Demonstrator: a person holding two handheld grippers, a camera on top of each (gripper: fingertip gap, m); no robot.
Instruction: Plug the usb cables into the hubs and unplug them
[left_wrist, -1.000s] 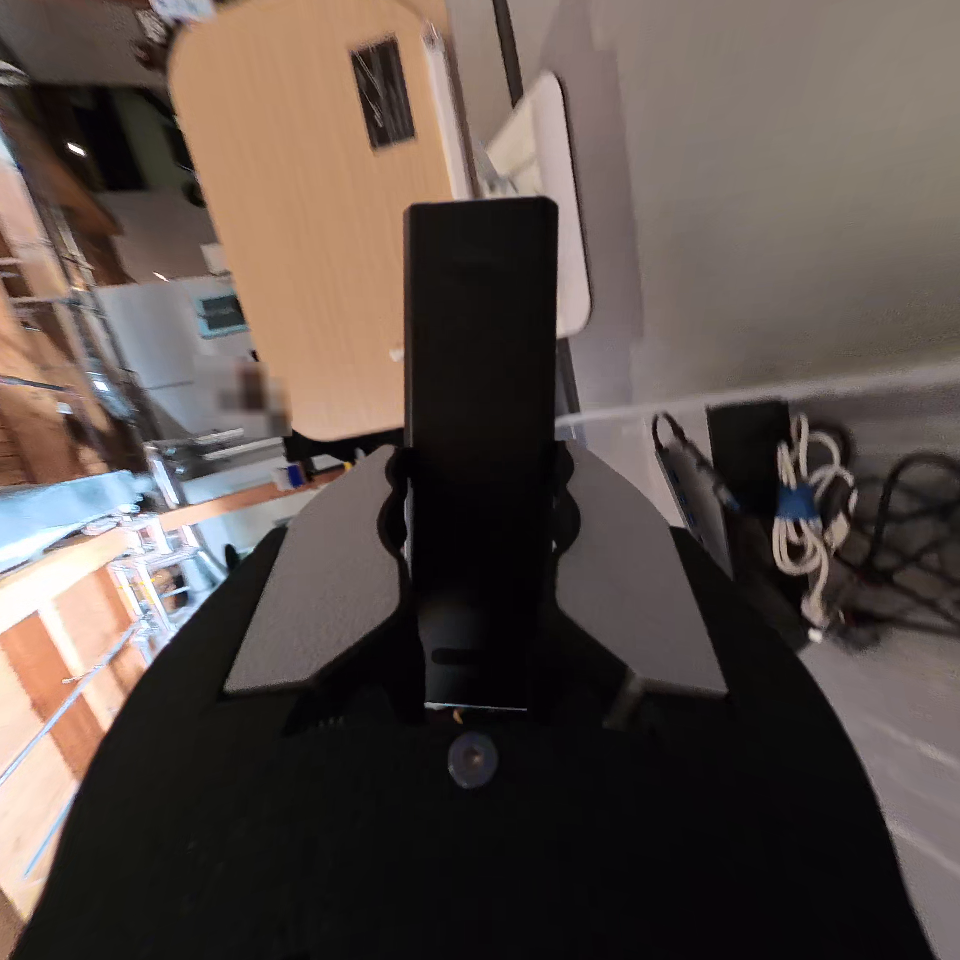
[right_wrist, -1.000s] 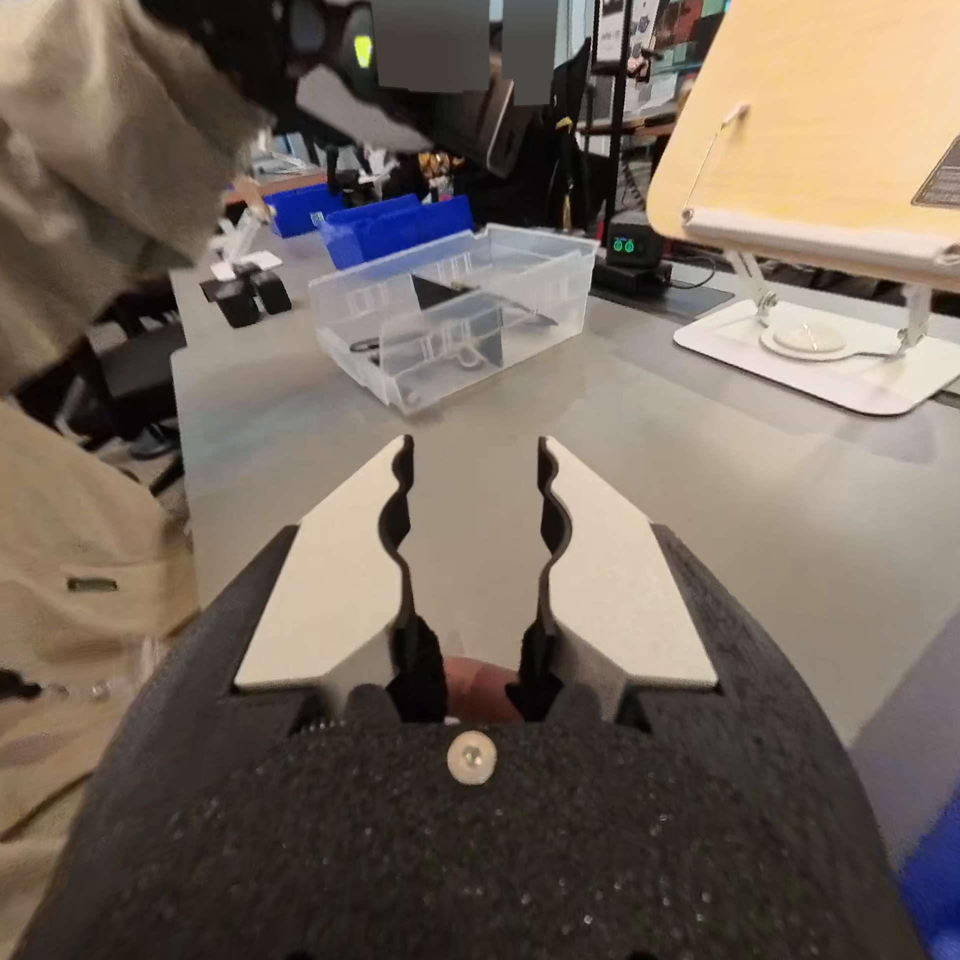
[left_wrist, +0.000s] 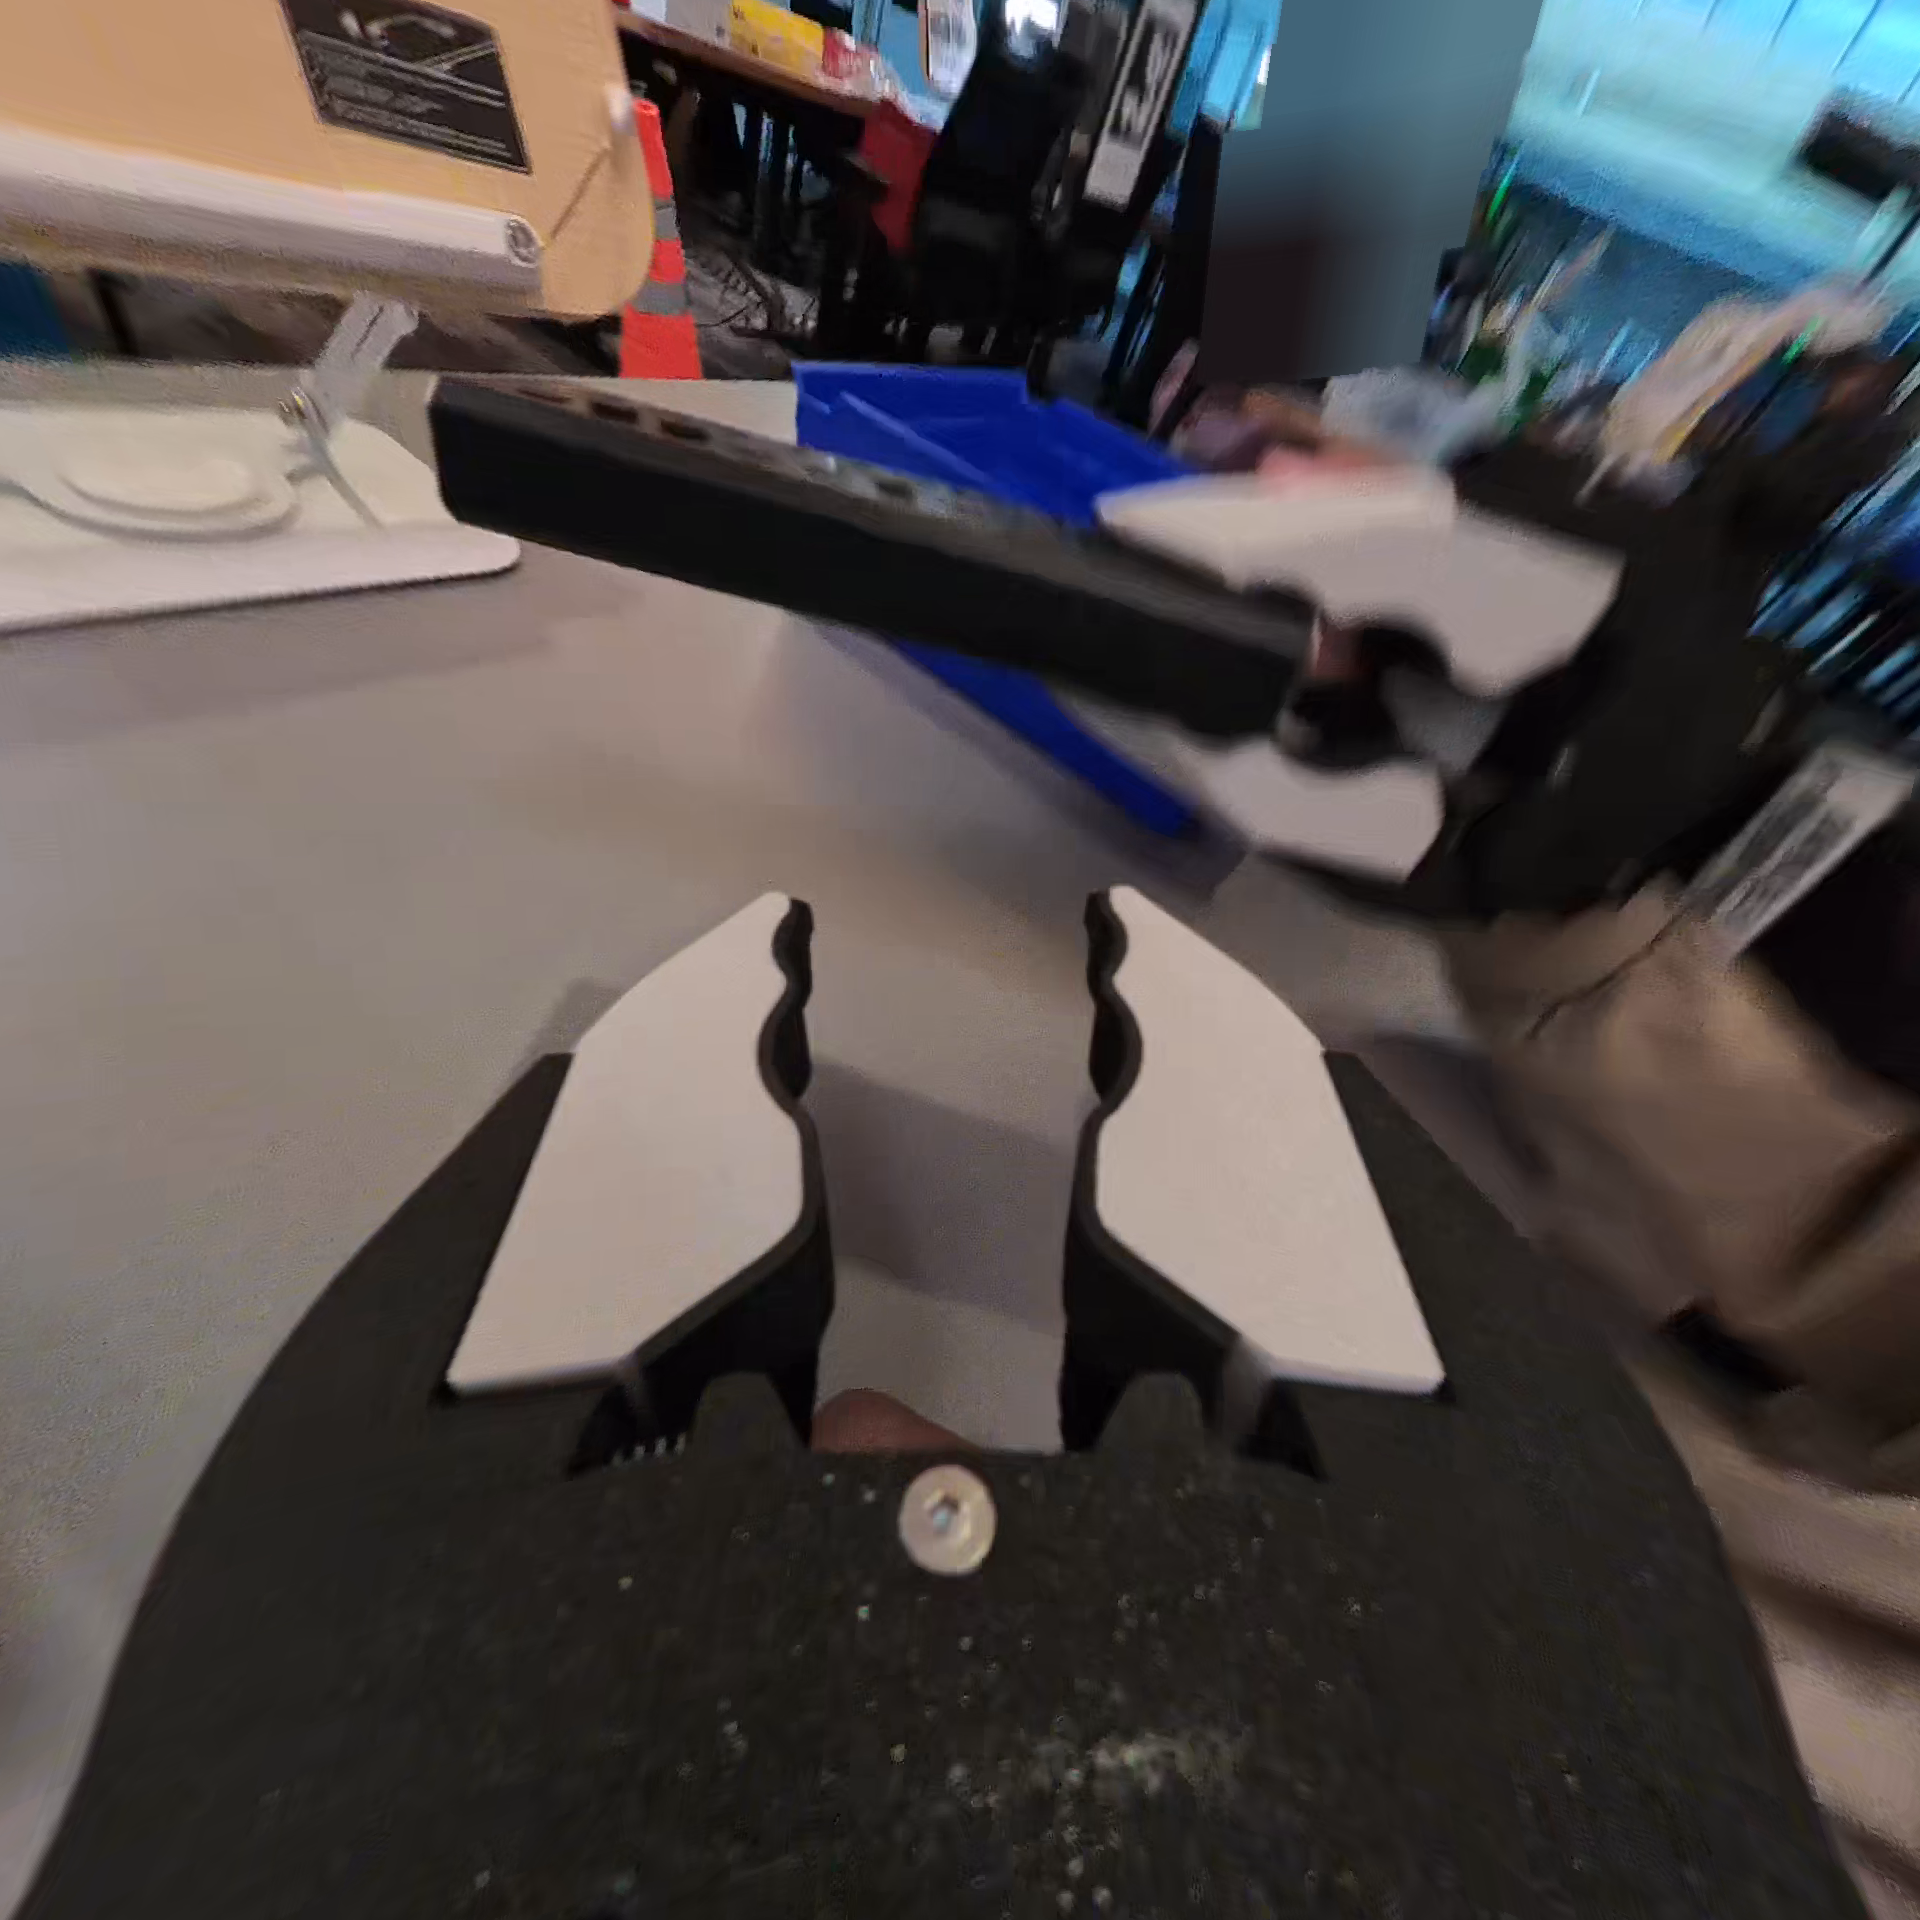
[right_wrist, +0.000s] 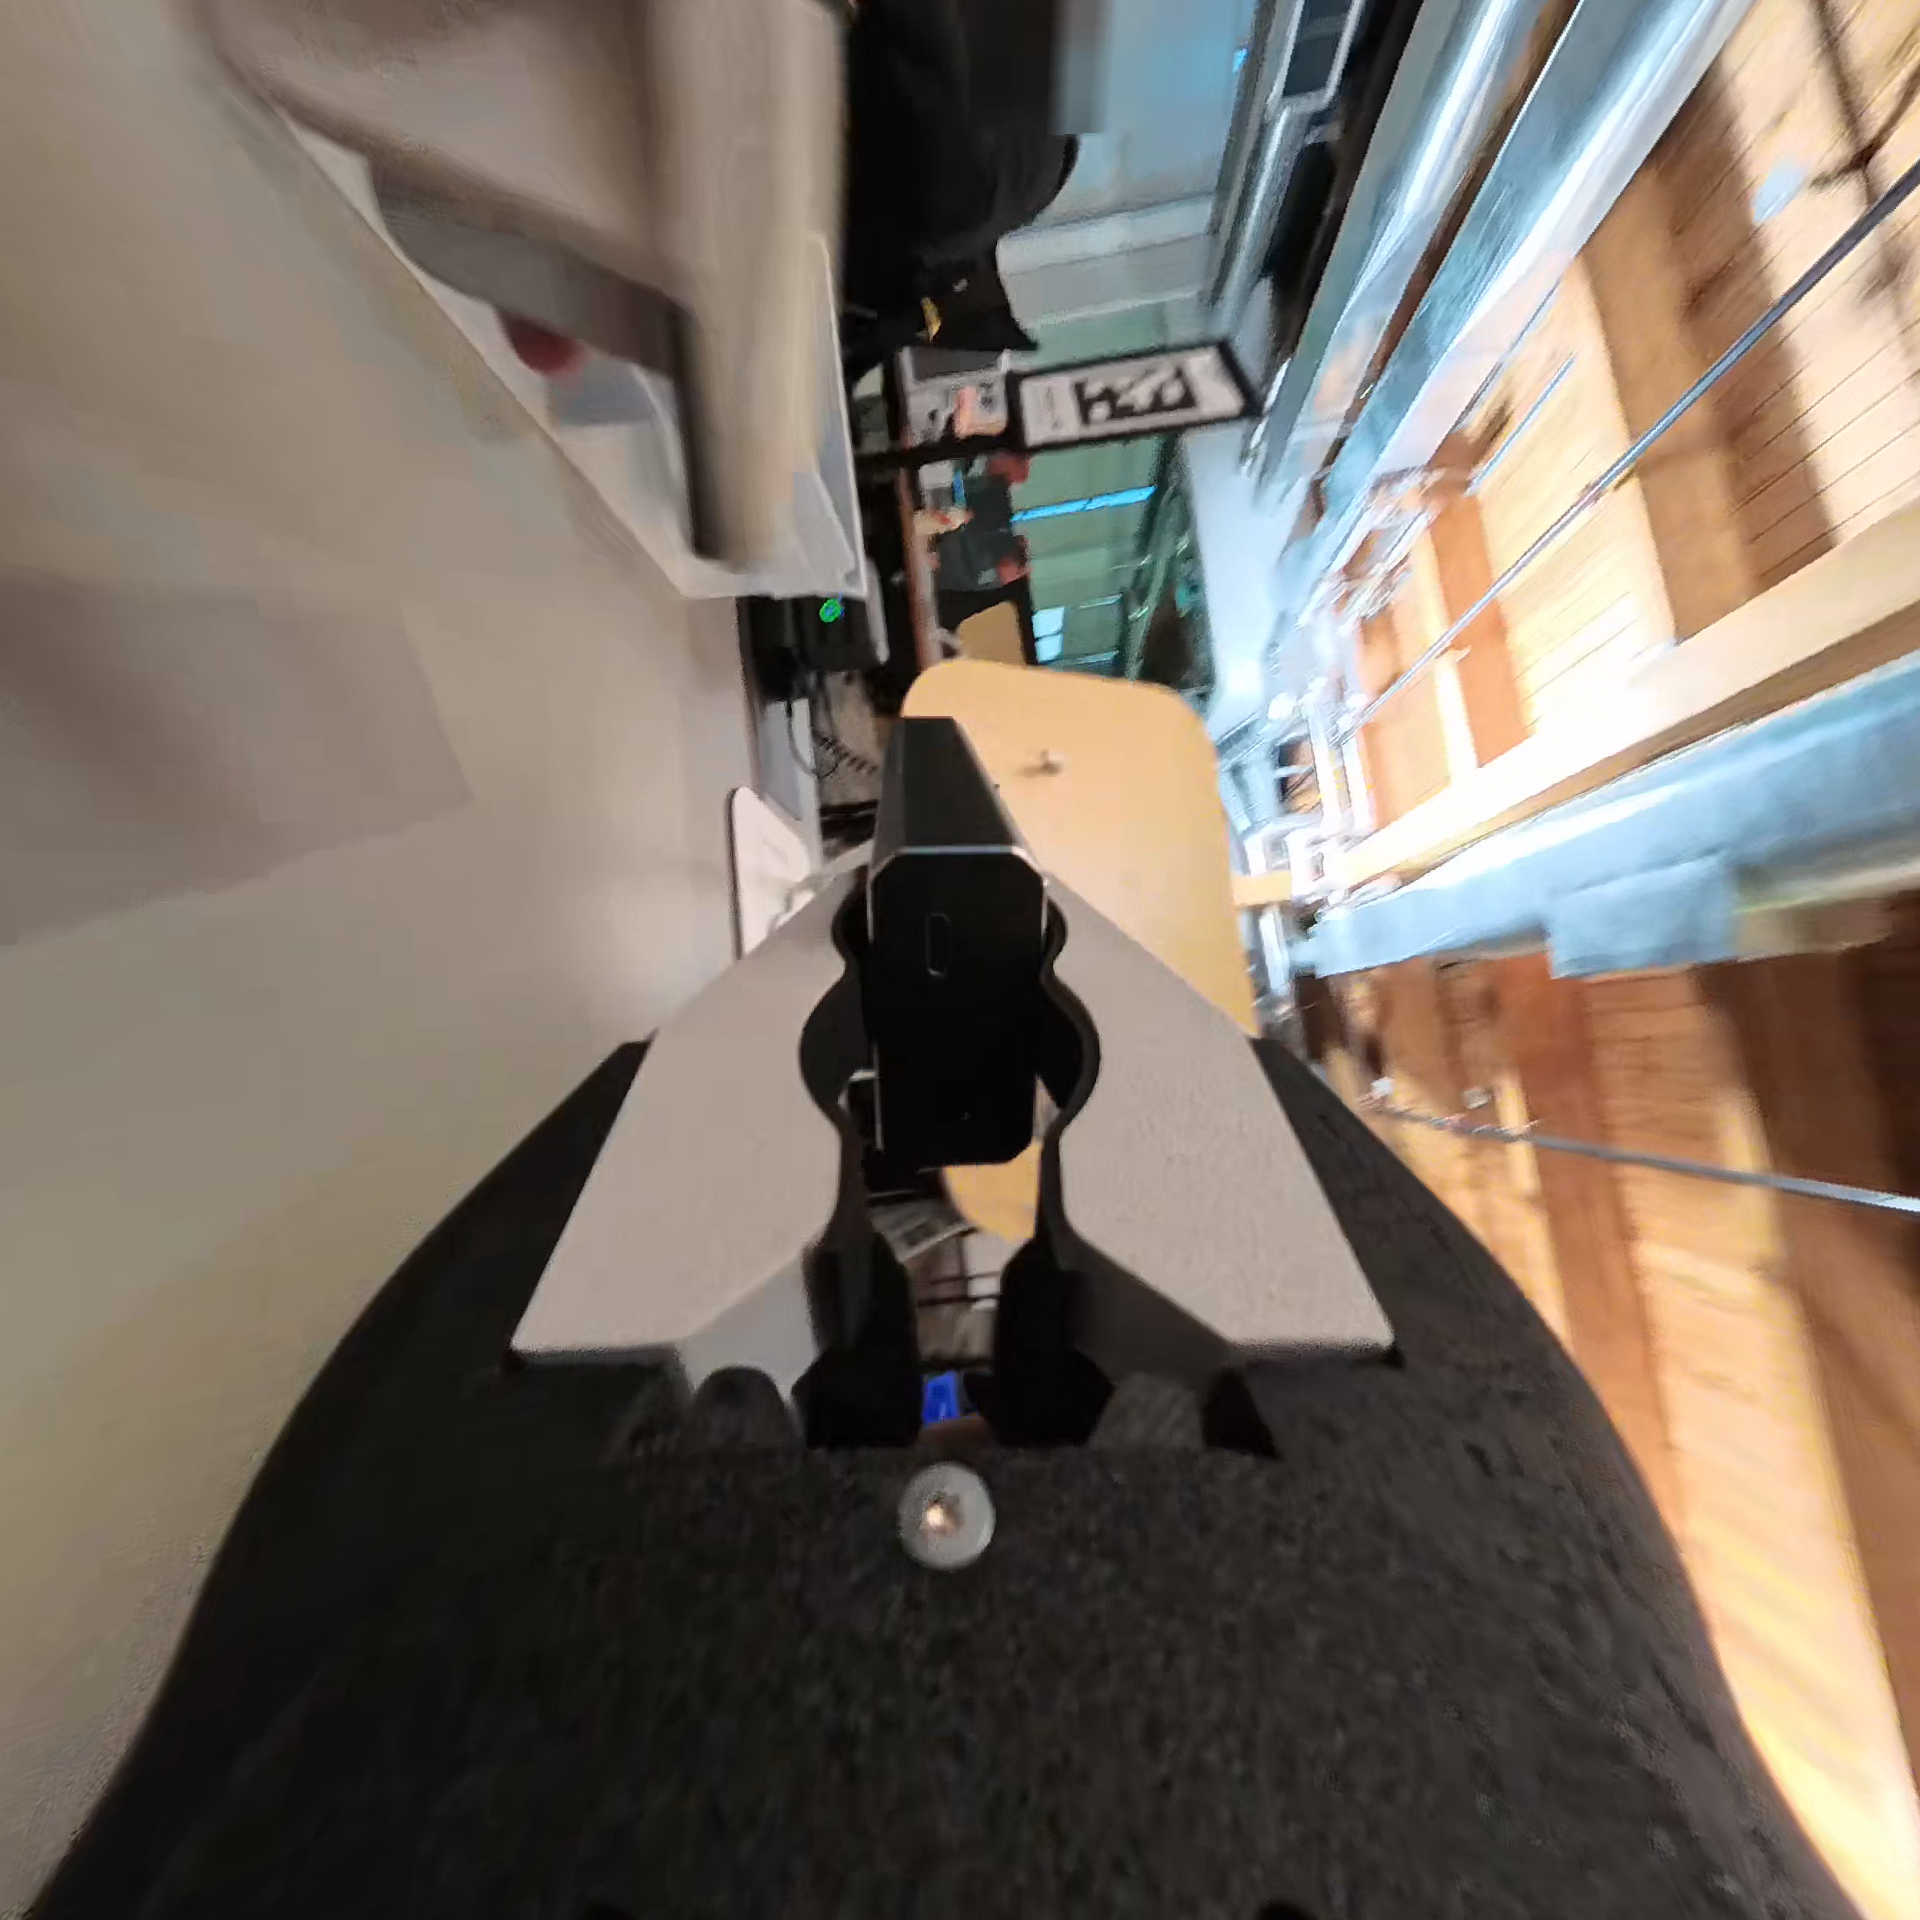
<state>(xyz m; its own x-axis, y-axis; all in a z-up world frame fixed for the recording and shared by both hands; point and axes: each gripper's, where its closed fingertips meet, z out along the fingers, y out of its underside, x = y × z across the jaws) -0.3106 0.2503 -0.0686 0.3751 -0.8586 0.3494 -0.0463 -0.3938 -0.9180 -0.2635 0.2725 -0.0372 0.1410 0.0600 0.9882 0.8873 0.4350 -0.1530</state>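
We're holding the left gripper (left_wrist: 940, 914) with its jaws apart and nothing between them, hovering low over the grey surface (left_wrist: 364, 883). The right gripper (right_wrist: 951, 935) is clamping the black hub (right_wrist: 951, 997) by its end, and the camera is rolled sideways, so the surface is running up the left of that view. In the left wrist view we're seeing the right gripper (left_wrist: 1288, 665) off to the right, holding the hub (left_wrist: 831, 540) out above the surface; the hub is pointing left and tilting slightly, with a row of ports showing along its top face. A port is also facing the right wrist camera on the gripped end. No cable is plugged into the hub that we can see (the right gripper is blurred). Behind the hub a blue bin (left_wrist: 997, 447) is sitting on the surface. To the left a white stand (left_wrist: 208, 520) is carrying a tilted wooden board (left_wrist: 156, 94). A beige sleeve (left_wrist: 1662, 1143) is showing at right.
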